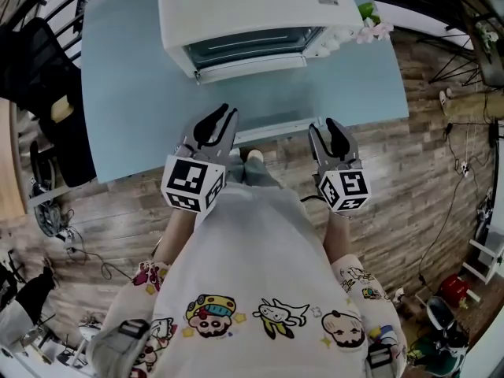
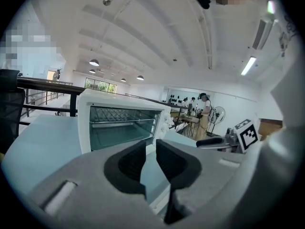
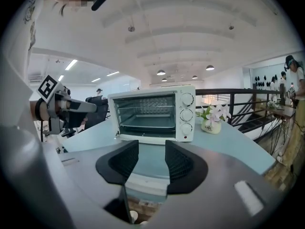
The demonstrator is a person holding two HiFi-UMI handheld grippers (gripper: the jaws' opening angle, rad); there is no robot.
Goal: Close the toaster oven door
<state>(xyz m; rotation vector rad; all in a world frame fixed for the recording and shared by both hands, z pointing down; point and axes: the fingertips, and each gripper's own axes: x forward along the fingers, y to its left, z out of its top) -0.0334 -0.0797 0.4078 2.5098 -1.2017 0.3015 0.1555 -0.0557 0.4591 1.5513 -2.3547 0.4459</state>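
Observation:
A white toaster oven (image 1: 252,6) stands at the far side of the light blue table (image 1: 134,93). Its glass door (image 1: 250,68) hangs down open, and the racks inside show in the right gripper view (image 3: 147,111). My left gripper (image 1: 216,116) hovers over the table's near edge, left of centre, its jaws a little apart with nothing between them. My right gripper (image 1: 329,128) is level with it to the right, open and empty. Both sit well short of the oven. In the left gripper view the oven (image 2: 119,123) lies ahead beyond the jaws (image 2: 151,149).
A small vase of flowers (image 1: 370,26) stands right of the oven, by the control knobs (image 3: 187,113). A black chair (image 1: 47,77) is at the table's left end. Wooden floor lies under me, with cables and gear at its edges.

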